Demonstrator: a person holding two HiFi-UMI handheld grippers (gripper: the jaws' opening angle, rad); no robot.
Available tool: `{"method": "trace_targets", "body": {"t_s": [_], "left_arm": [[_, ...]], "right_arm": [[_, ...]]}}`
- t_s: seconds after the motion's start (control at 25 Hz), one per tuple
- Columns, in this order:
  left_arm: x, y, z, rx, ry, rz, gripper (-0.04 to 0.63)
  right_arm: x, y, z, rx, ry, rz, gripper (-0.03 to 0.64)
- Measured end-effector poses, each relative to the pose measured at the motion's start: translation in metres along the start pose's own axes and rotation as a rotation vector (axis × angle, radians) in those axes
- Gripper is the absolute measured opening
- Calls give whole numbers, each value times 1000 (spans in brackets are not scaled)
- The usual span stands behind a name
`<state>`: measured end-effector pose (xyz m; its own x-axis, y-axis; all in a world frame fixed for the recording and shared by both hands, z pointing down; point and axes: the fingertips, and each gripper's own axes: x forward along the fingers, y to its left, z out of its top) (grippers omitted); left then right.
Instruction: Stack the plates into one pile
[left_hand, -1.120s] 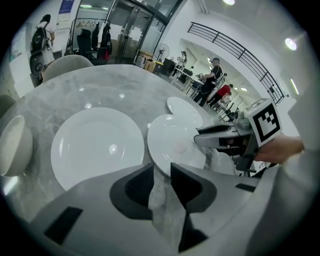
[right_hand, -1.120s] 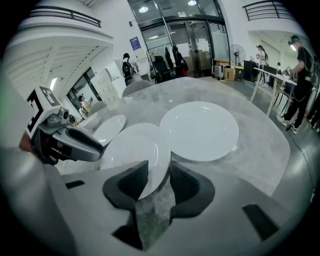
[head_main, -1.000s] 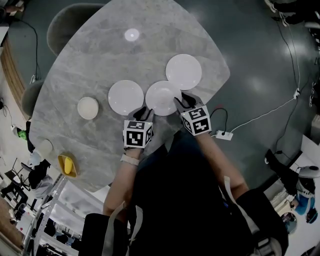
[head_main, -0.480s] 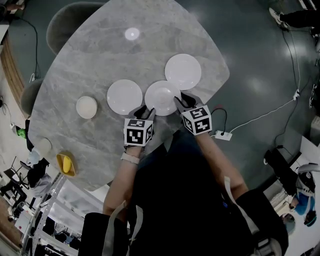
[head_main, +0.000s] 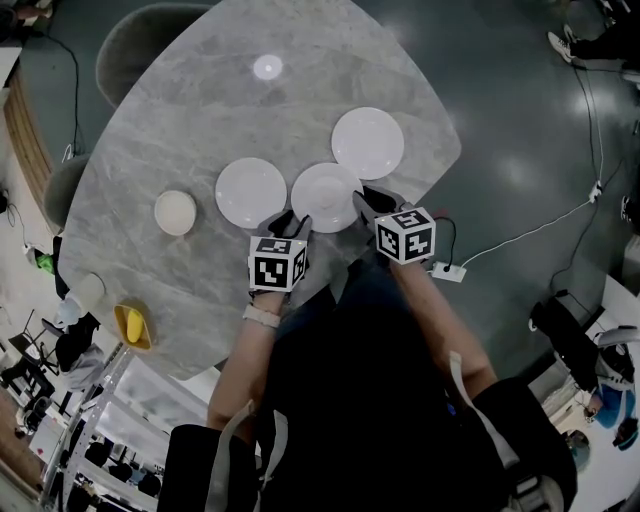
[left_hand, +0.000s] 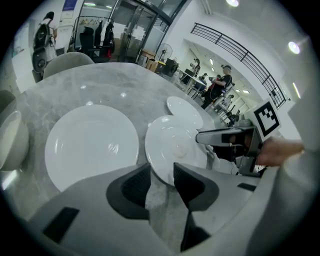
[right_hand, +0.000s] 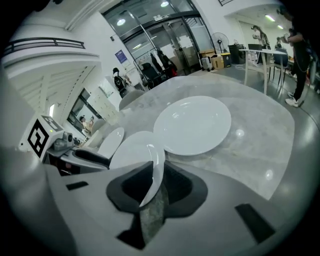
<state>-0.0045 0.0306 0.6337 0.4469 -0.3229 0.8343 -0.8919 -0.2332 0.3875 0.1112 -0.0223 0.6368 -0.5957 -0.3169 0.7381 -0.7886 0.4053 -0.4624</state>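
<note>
Three white plates lie in a row on the grey marble table (head_main: 180, 120). Both grippers are at the middle plate (head_main: 325, 192) (left_hand: 176, 144) (right_hand: 131, 150). My left gripper (head_main: 291, 224) (left_hand: 161, 176) straddles its near left rim; its jaws have just been opening and stand apart from the plate. My right gripper (head_main: 364, 202) (right_hand: 156, 172) has just been closing and pinches the plate's near right rim, which looks tilted up. To the left lies another plate (head_main: 250, 192) (left_hand: 92, 145), and to the far right a third (head_main: 368, 142) (right_hand: 192, 125).
A small white bowl (head_main: 176, 213) (left_hand: 10, 140) sits left of the plates. Grey chairs (head_main: 150, 40) stand at the table's far left side. A yellow object (head_main: 133, 328) lies off the table at the left. A power strip (head_main: 447, 270) with cable lies on the floor to the right.
The right gripper's marker cube has rolled and shifted slightly right while staying at the plate's rim. The left gripper and the plates have kept their places.
</note>
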Motion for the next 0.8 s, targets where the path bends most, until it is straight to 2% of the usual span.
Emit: {"method": "trace_targets", "body": {"t_s": [0.36, 0.56, 0.68, 0.8], "left_arm": [[1, -1, -5, -8, 14, 5, 137], [3, -3, -7, -27, 9, 3, 138], [3, -3, -7, -24, 9, 5, 138], [4, -2, -9, -23, 15, 10, 138]], "right_arm": [[0, -2, -4, 56, -4, 24, 69], [-1, 1, -4, -39, 15, 6, 88], [-3, 0, -6, -96, 25, -43, 120], [-5, -2, -6, -116, 11, -76, 124]]}}
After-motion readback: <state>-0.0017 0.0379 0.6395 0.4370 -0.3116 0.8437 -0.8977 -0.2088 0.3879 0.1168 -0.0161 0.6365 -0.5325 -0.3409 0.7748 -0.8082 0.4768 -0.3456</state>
